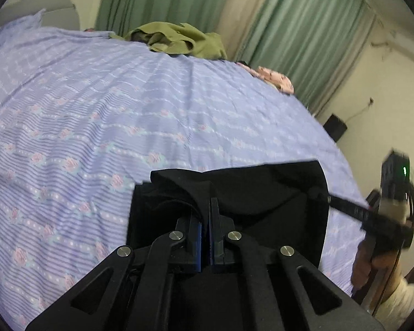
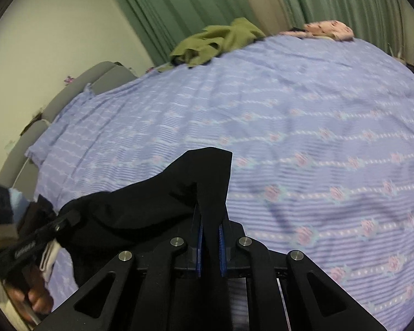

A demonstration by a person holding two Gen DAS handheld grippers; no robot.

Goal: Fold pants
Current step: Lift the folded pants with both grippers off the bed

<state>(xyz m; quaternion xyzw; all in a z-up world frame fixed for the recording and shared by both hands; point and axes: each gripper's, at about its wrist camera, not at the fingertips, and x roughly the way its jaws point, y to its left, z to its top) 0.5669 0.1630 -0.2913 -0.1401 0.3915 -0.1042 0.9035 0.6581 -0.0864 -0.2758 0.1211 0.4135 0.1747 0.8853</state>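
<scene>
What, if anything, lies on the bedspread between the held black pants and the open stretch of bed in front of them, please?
Nothing visible does. Both grippers, left and right, are shut on the black pants; the bedspread ahead is bare. The green garment and pink cloth lie at the far edge.

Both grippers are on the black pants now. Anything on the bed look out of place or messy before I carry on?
Mostly fine. The black pants are pinched in the left gripper and the right gripper. At the far edge of the bedsheet, an olive garment lies crumpled and a pink floral cloth sits bunched.
</scene>
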